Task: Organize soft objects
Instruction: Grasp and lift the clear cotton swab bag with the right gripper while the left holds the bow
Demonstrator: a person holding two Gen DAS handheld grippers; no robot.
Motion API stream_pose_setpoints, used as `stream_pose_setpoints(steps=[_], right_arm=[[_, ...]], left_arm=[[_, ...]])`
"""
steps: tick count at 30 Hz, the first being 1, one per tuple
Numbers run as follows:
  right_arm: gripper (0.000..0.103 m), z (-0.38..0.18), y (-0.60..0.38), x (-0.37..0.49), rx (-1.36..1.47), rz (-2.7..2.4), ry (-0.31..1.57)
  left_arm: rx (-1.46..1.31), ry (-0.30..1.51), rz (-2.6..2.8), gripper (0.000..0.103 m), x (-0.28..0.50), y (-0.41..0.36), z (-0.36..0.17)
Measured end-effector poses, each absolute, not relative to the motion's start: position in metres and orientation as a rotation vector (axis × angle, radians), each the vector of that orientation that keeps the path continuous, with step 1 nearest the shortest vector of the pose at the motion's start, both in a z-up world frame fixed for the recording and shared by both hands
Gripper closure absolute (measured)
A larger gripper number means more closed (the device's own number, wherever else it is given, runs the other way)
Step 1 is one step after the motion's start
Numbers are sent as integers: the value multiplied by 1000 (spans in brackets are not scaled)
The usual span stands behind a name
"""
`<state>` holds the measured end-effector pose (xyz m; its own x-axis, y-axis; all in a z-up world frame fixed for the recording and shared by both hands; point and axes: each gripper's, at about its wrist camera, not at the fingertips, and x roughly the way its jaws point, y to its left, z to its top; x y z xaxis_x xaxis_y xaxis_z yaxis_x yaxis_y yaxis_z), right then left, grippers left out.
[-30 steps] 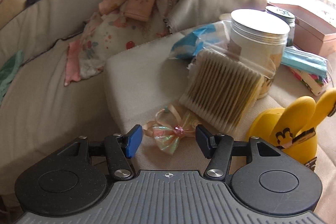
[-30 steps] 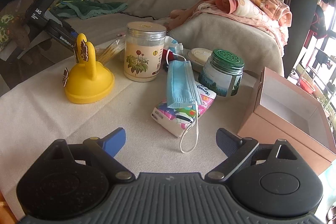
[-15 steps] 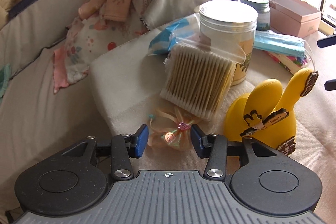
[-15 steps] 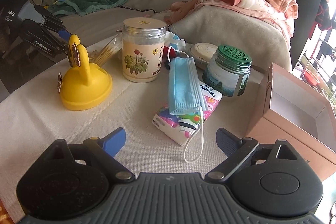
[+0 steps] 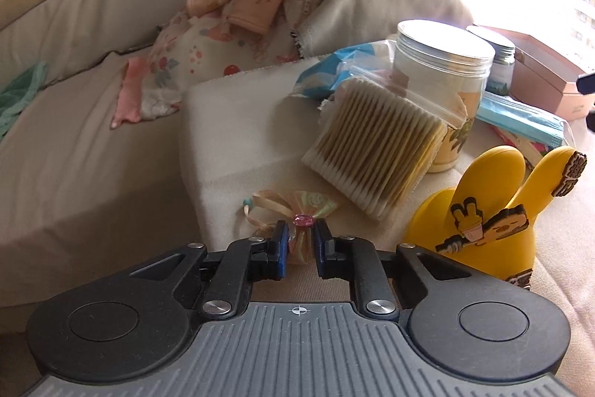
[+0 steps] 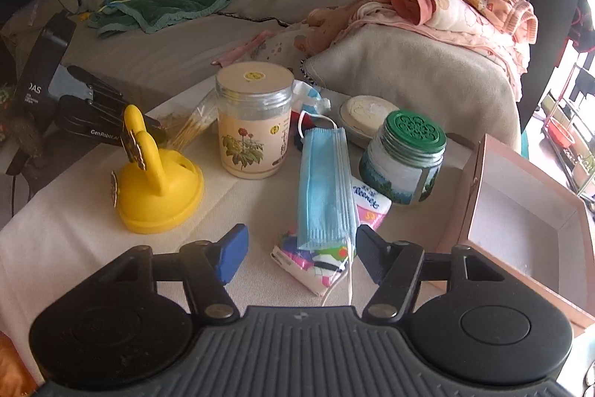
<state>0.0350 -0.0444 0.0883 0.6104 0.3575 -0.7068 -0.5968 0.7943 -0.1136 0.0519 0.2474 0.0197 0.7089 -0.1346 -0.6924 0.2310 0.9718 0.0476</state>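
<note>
An iridescent ribbon bow (image 5: 297,207) with a pink gem lies on the beige cloth near its edge. My left gripper (image 5: 300,244) is closing on the bow's near part, and the blue pads press the ribbon from both sides. In the right wrist view a blue face mask (image 6: 325,185) lies on top of a colourful tissue pack (image 6: 368,207). My right gripper (image 6: 301,257) is closing with the near end of that pack and mask between its fingers. The left pad stands clear of them, so nothing is gripped.
A bag of cotton swabs (image 5: 375,151) leans on a clear jar (image 5: 442,69), with a yellow rabbit-eared toy (image 5: 483,229) to the right. A green-lidded jar (image 6: 405,162) and an open pink box (image 6: 528,222) stand right of the pack. Clothes (image 6: 446,10) are heaped on the sofa behind.
The left jaws have closed in from wide apart onto the bow. The right gripper has moved forward over the tissue pack and mask, and its jaws have narrowed.
</note>
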Motion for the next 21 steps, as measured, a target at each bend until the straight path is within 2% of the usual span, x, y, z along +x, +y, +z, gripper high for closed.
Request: stream_pose_setpoints(steps=[3,6,11,16,21], right_arm=[[61,122,-23,59,-315,605,746],[69,152,14,99,-234,668,862],[69,160,102,147,-307,666,1033],[69,129,176,177,-471,615,1157],[64,103,204,205,-526,523,1246]], left_arm=[[60,731,-163,87,48,257,19],[-11,698,-201,87,48,261,22],[-66,653,-248,87,46,258,19],[-76,624,-266,87,45,256,12],[-117,608,-287,87,44,262,10]])
